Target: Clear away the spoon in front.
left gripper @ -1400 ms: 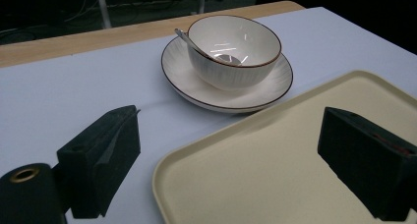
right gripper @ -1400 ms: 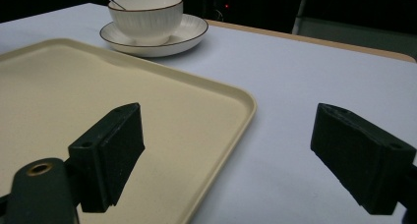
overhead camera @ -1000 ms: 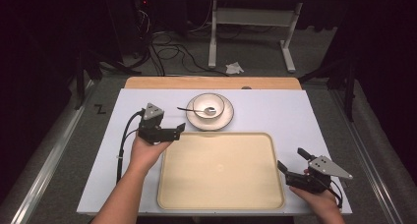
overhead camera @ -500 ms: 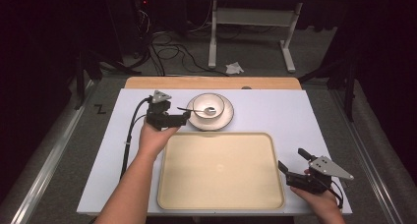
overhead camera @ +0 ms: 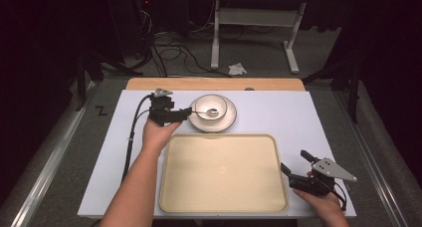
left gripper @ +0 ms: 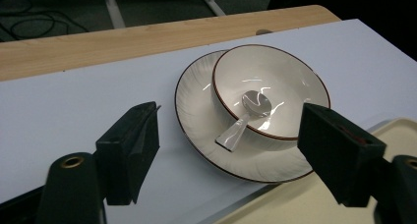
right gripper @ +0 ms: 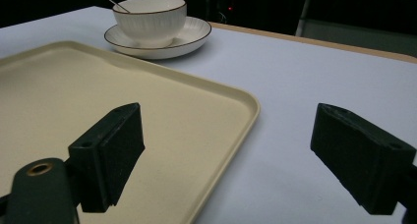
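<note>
I am bringing the left gripper (overhead camera: pixel 186 113) across the desk (overhead camera: pixel 278 112) toward the crockery at the far side: a second ago it was hanging over bare desk well to the left of the plate (overhead camera: pixel 226 125), and now its tips are just beside the plate's near-left rim. Its jaws have just been closing, though they are standing fairly wide apart and nothing is between them yet; in the left gripper view the two black pads (left gripper: pixel 132 148) are framing the plate (left gripper: pixel 196 116), the bowl (left gripper: pixel 269 89) sitting on it, and the spoon (left gripper: pixel 248 116) whose bowl end is lying inside the bowl with its handle hanging out over the near rim toward me. I am judging that the narrowing means I am shaping the grip for the spoon handle or the plate edge, so the pick-up is only now starting and nothing has been lifted. The right gripper (overhead camera: pixel 294 173) is resting at the near right corner of the tray (overhead camera: pixel 224 197), jaws standing apart and empty, with one pad (right gripper: pixel 110 150) over the tray's rim (right gripper: pixel 246 98) and the other over bare desk. The cream tray is lying empty between me and the plate, so I am treating it as the likely place for the crockery to go.
</note>
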Demonstrator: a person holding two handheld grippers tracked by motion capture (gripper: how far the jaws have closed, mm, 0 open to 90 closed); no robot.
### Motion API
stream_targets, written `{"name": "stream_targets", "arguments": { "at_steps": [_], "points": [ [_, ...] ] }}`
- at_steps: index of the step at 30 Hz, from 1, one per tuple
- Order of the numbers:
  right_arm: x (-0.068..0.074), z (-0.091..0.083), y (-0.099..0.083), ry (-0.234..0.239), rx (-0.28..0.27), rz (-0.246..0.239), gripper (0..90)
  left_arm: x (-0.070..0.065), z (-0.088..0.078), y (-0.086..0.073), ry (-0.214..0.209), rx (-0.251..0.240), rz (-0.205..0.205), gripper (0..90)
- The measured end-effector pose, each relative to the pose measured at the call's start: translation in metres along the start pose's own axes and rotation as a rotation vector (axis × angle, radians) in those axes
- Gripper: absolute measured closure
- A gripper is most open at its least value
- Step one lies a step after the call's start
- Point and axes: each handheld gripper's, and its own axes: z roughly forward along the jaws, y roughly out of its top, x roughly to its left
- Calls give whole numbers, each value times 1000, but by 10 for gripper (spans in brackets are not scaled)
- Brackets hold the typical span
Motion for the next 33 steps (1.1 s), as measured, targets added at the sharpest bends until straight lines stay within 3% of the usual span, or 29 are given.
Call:
{"name": "stream_targets", "arguments": {
  "at_steps": [1,2,3,13,22,33],
  "points": [
    [0,0,0,-2,0,4,135,2,2,0,-24,3,-34,273],
    [0,0,0,-1,0,4,135,2,2,0,-24,3,-34,290],
    [0,-1,0,-1,1,4,135,4,3,1,-40,3,-65,309],
    [0,-1,0,0,-1,4,136,9,8,1,-57,50,-157,513],
    [0,-1,0,-2,0,6,138,7,7,0,-72,59,-154,684],
    [0,-1,0,-2,0,8,138,4,6,-1,-49,58,-139,822]
  ]
}}
